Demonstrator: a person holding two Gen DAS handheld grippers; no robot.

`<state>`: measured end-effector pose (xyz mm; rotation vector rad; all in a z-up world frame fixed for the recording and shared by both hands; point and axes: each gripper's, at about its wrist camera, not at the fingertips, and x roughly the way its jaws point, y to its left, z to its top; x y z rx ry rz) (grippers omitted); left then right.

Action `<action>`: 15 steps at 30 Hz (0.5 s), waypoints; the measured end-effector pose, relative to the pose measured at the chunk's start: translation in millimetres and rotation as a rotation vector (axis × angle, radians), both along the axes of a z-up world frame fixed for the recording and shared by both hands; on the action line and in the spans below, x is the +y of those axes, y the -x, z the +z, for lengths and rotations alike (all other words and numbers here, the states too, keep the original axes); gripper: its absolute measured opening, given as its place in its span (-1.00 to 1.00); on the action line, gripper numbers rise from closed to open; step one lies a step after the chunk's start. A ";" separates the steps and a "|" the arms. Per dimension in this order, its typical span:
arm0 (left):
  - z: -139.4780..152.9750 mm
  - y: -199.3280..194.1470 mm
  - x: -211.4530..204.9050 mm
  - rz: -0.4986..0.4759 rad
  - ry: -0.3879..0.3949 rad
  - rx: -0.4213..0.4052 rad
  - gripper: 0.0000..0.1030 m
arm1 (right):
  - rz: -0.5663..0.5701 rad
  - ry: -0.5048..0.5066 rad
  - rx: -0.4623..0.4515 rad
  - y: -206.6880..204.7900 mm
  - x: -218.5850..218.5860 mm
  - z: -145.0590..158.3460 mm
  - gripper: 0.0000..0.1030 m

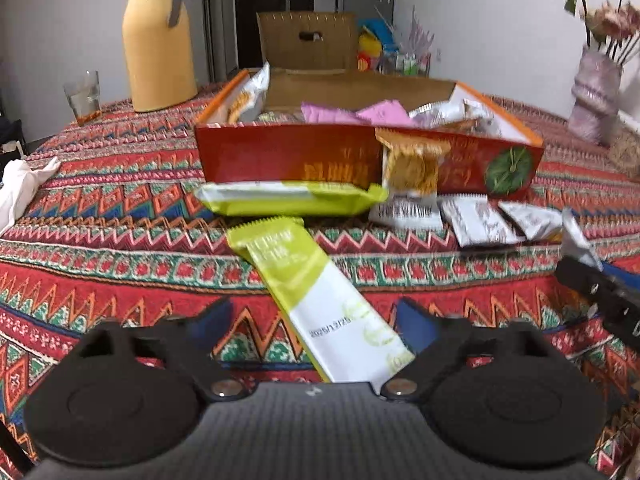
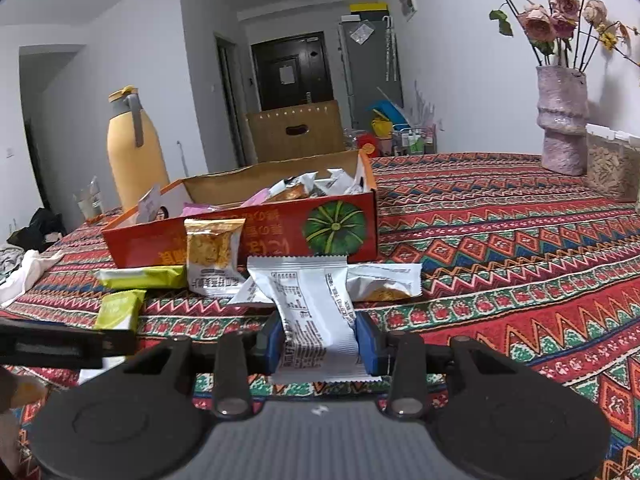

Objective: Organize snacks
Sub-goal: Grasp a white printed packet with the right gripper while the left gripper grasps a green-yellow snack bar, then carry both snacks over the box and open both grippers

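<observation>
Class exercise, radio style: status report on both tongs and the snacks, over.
Left tongs open, straddling a green-and-white packet on the tablecloth. Right tongs shut on a white packet. Red snack box ahead; loose packets lie before it.

Flat, dim indoor light with soft shadows fills both fisheye views, the left wrist view smeared by motion blur, worst on the vase (image 1: 595, 96) at two o'clock, the right wrist view sharper, its walls bowed and corners dark at eleven and one o'clock.
</observation>
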<state>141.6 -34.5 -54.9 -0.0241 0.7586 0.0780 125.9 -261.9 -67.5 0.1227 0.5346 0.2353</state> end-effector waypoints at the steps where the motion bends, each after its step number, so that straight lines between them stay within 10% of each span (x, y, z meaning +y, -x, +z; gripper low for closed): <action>1: -2.0 -0.7 -0.6 -0.009 0.002 0.013 0.17 | 0.002 -0.006 0.000 0.0 -0.6 -0.2 -0.27; 5: -1.2 4.7 2.8 -0.015 -0.004 -0.004 -0.23 | 0.004 -0.013 0.000 0.3 -0.6 -0.3 -0.27; 15: 17.6 38.1 21.3 -0.059 0.026 -0.140 -0.25 | -0.009 0.004 -0.010 2.0 1.1 0.9 -0.27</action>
